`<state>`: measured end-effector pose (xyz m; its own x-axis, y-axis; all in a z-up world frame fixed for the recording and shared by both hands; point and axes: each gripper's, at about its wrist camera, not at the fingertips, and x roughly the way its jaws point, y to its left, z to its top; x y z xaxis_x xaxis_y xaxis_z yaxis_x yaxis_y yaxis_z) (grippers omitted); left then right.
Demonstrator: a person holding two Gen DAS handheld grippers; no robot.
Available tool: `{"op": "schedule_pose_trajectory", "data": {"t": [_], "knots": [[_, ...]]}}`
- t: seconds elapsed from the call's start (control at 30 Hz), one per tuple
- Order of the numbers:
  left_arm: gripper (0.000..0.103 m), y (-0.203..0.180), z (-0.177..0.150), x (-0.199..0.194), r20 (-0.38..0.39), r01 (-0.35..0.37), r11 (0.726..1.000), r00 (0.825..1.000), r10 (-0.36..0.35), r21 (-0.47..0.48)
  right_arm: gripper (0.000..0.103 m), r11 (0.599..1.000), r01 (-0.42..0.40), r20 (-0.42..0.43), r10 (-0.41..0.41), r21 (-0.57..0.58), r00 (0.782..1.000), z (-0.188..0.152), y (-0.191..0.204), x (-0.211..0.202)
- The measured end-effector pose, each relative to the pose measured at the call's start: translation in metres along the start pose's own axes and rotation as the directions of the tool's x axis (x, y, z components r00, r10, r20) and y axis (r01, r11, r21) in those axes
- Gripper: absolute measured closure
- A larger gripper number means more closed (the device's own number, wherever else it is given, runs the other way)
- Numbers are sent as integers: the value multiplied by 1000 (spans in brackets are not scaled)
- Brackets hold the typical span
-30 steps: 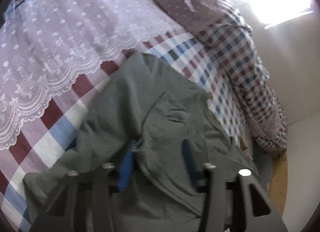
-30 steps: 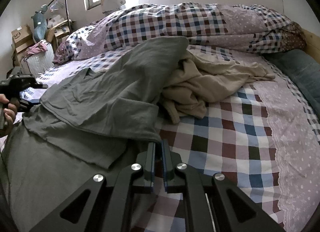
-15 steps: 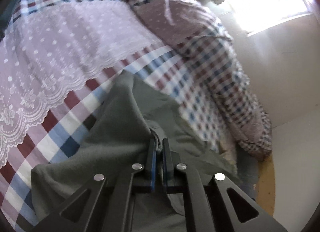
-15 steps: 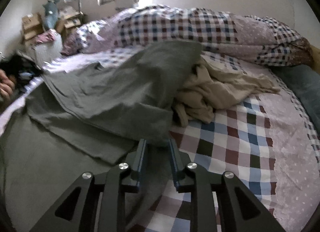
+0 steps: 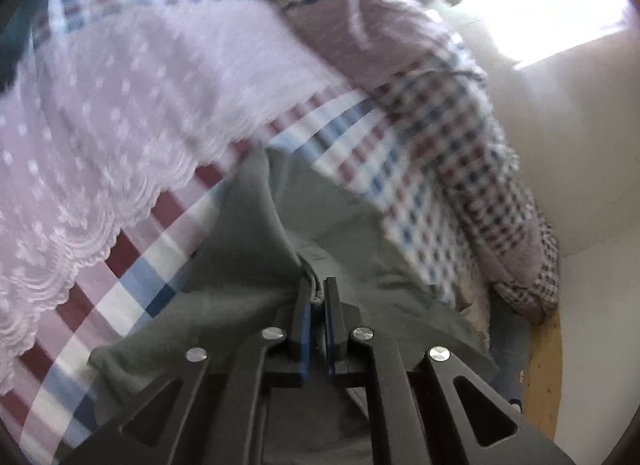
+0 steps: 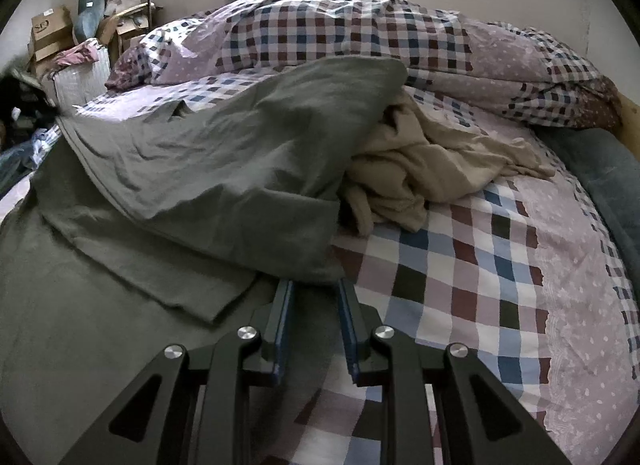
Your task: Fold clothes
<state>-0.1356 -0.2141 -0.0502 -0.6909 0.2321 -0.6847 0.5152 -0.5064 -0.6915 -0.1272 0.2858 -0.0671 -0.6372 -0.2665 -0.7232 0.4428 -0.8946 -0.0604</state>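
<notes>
A grey-green garment (image 6: 224, 169) lies spread over the left half of the checked bed, one part folded over itself and draped against a crumpled beige garment (image 6: 424, 169). In the left wrist view my left gripper (image 5: 318, 285) is shut on a bunched edge of the same grey-green garment (image 5: 248, 265), which hangs in folds around the fingers. My right gripper (image 6: 314, 285) stands open just in front of the folded edge of the grey-green garment, with cloth lying under and between its fingers but not pinched.
A rolled checked duvet (image 6: 360, 33) runs along the back of the bed. A dark blue-grey blanket (image 6: 604, 177) lies at the right edge. Boxes and clutter (image 6: 60, 45) stand at the far left. Lace-trimmed dotted sheet (image 5: 120, 125) covers the bed beside the left gripper.
The left gripper went from open to shut on the garment's edge and has lifted it. The right gripper, shut a second ago, has opened and let the cloth go.
</notes>
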Motion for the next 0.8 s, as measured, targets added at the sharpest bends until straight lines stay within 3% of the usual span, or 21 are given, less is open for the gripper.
{"op": "schedule_pose_trajectory", "data": {"t": [0.13, 0.17, 0.2, 0.27, 0.3, 0.4, 0.53, 0.67, 0.8], "knots": [[91, 17, 0, 10, -35, 49, 998, 998, -51, -33, 80, 1000, -10, 6, 10, 7, 1000, 0, 0, -3], [78, 18, -1, 7, -33, 66, 997, 997, -67, -32, 80, 1000, -12, 7, 12, 9, 1000, 1, 0, -4], [56, 20, -1, 3, -25, 91, 995, 995, -92, -37, 80, 1000, -15, 8, 15, 11, 1000, 1, -1, -5], [29, 22, 0, -9, 0, 148, 988, 989, -149, -48, 80, 999, -47, 16, 46, 23, 999, 2, -4, -11], [21, 22, 1, -15, 13, 168, 985, 986, -168, -45, 80, 995, -90, 26, 89, 48, 996, 2, -8, -16], [21, 20, 0, -34, 26, 193, 981, 981, -193, 3, 79, 960, -240, 56, 235, 141, 971, 4, -19, -25], [21, 23, -10, -65, 94, 172, 979, 979, -182, 106, 77, 871, -423, 110, 409, 250, 906, 6, -32, -37], [21, 43, -14, -88, 164, 94, 984, 979, -118, 150, 77, 865, -424, 30, 433, 268, 901, 3, -17, -23], [21, 72, -20, -93, 163, 34, 986, 985, -61, 161, 77, 875, -403, -40, 428, 267, 903, -2, -4, -11]]}}
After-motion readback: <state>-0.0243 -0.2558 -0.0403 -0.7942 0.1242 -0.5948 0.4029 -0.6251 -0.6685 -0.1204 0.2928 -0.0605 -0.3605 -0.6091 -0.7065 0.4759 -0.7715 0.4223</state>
